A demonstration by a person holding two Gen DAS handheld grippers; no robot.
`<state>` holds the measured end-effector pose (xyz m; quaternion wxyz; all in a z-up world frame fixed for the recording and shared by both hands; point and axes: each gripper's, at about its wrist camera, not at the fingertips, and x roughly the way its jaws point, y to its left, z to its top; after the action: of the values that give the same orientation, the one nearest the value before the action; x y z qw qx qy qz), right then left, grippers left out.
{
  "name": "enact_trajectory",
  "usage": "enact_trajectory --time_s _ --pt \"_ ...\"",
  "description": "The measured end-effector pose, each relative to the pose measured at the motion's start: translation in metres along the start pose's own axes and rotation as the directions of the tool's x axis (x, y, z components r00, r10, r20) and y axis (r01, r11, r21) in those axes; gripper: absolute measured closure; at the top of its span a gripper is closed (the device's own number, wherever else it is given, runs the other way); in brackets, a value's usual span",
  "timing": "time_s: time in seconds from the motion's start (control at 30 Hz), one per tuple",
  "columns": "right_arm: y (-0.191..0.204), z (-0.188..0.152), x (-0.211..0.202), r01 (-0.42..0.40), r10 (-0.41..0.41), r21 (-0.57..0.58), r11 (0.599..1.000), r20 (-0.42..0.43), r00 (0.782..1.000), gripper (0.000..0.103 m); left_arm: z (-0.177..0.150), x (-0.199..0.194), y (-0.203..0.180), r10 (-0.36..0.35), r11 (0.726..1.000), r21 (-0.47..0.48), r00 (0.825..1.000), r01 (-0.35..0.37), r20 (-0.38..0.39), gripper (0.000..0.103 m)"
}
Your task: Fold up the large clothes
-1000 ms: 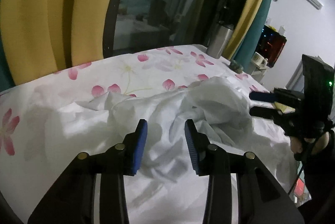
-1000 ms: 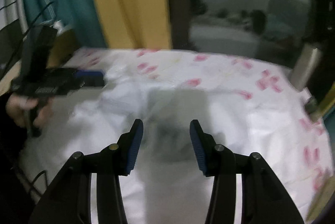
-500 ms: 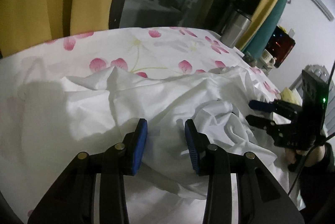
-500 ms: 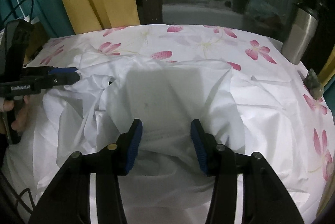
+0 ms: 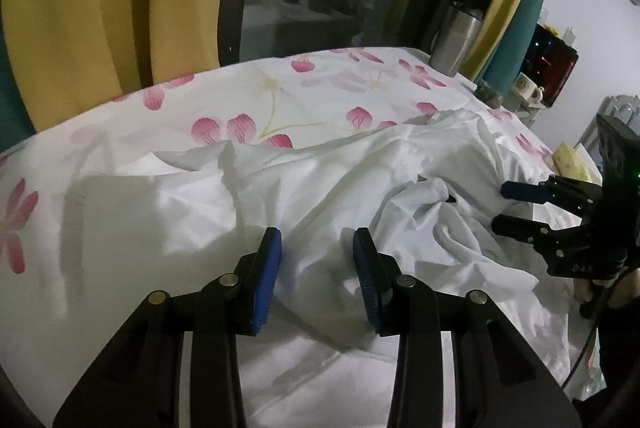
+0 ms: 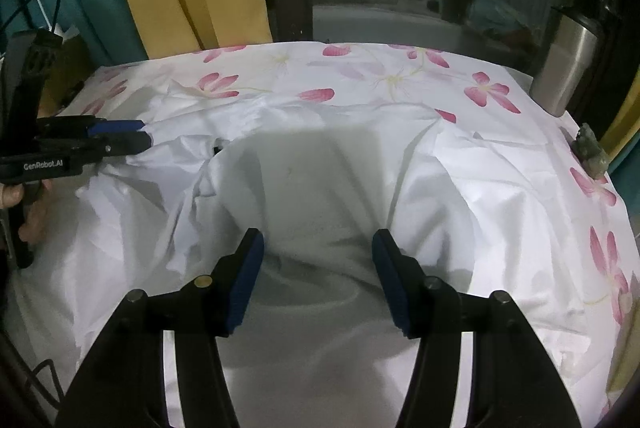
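On the flowered sheet (image 6: 400, 76), a crumpled white garment (image 6: 320, 164) is lying spread between both grippers. The left gripper (image 5: 316, 248) is hovering over a fold, its fingers apart and gripping nothing. The right gripper (image 6: 318, 248) is opening its jaws above the cloth, holding nothing. A steel flask (image 6: 564, 68) is standing near the far corner.

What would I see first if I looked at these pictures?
First you'd see the big crumpled white garment heaped in the middle of the flowery sheet. Two black tools with blue pads hang over it, the left tool and the right tool, whose jaws are opening with nothing pinched. A shiny metal flask stands at the far right corner.
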<state>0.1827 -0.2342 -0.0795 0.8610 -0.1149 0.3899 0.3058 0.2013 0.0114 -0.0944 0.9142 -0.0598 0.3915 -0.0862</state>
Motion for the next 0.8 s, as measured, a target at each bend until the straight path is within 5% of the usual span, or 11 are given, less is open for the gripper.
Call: enact_trajectory --time_s 0.8 --pt "0.023 -0.03 -0.06 0.026 -0.027 0.005 1.0 0.058 0.998 0.046 -0.037 -0.08 -0.037 0.008 1.0 0.026 0.996 -0.01 0.084 0.063"
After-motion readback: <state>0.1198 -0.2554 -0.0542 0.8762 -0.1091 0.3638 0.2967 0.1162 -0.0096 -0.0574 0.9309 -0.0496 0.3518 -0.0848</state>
